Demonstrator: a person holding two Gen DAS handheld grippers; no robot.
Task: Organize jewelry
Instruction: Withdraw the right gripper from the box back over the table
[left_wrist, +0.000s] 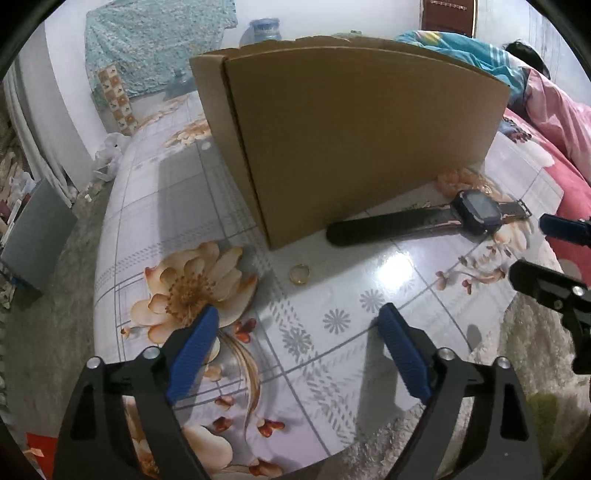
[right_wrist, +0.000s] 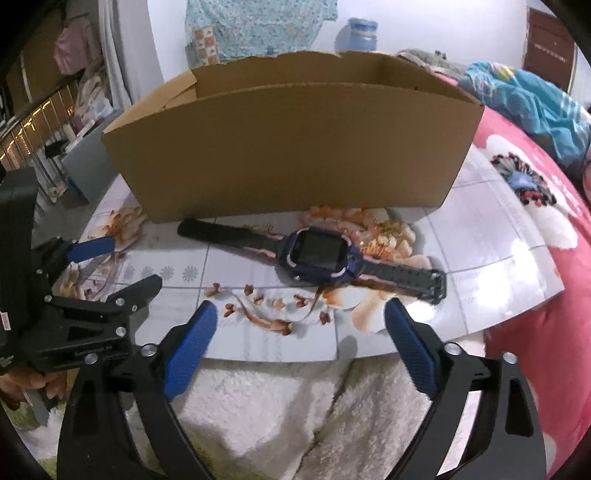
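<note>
Two wide-open, empty grippers, L gripper (left_wrist: 297, 345) over ring (left_wrist: 299, 274), R gripper (right_wrist: 301, 341) nr watch (right_wrist: 317, 256).

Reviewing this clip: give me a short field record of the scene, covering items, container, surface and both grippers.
surface: floral glossy table top
container: open cardboard box, upright at the back of the table
watch: dark smartwatch lying flat in front of the box, strap stretched out
ring: small gold ring on the table near the box corner
left gripper: open, empty, above the table short of the ring
right gripper: open, empty, facing the watch
items in box: none visible
</note>
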